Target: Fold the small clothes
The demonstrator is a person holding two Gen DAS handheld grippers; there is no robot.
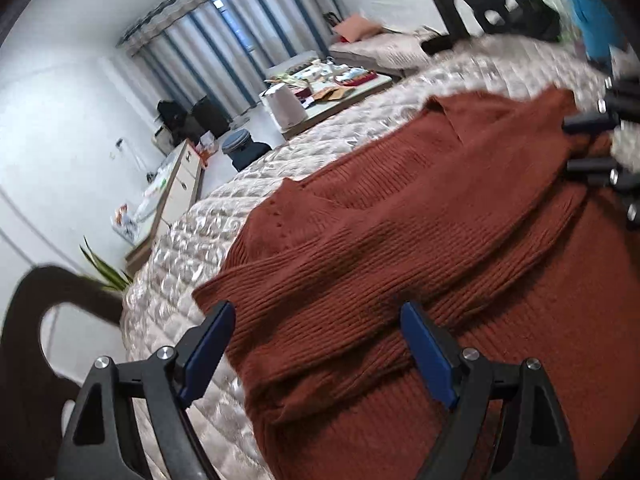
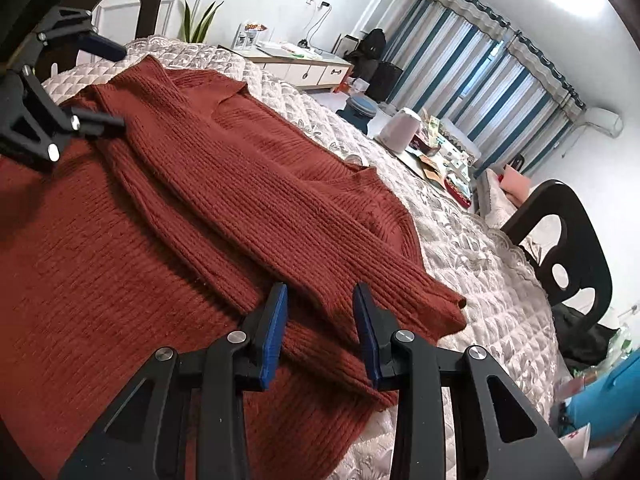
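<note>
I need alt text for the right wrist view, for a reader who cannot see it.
A rust-red knit sweater lies on a quilted beige table cover, one sleeve folded across its body. The right tool hangs open just above that sleeve; the left tool, open, is at the far left edge.

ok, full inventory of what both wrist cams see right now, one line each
sweater: 1, rust red knit, spread on the quilted cover, sleeves folded across the body
quilted cover: 1, beige, over the table
chairs: 2, dark, at the table's edges
kettle: 1, pale pink, on the low table beyond
curtains: blue and grey stripes, far wall
plant: 1, green, by a chair
left gripper: 1, black with blue pads, open above the sweater
right gripper: 1, same colours, jaws apart over a sleeve
</note>
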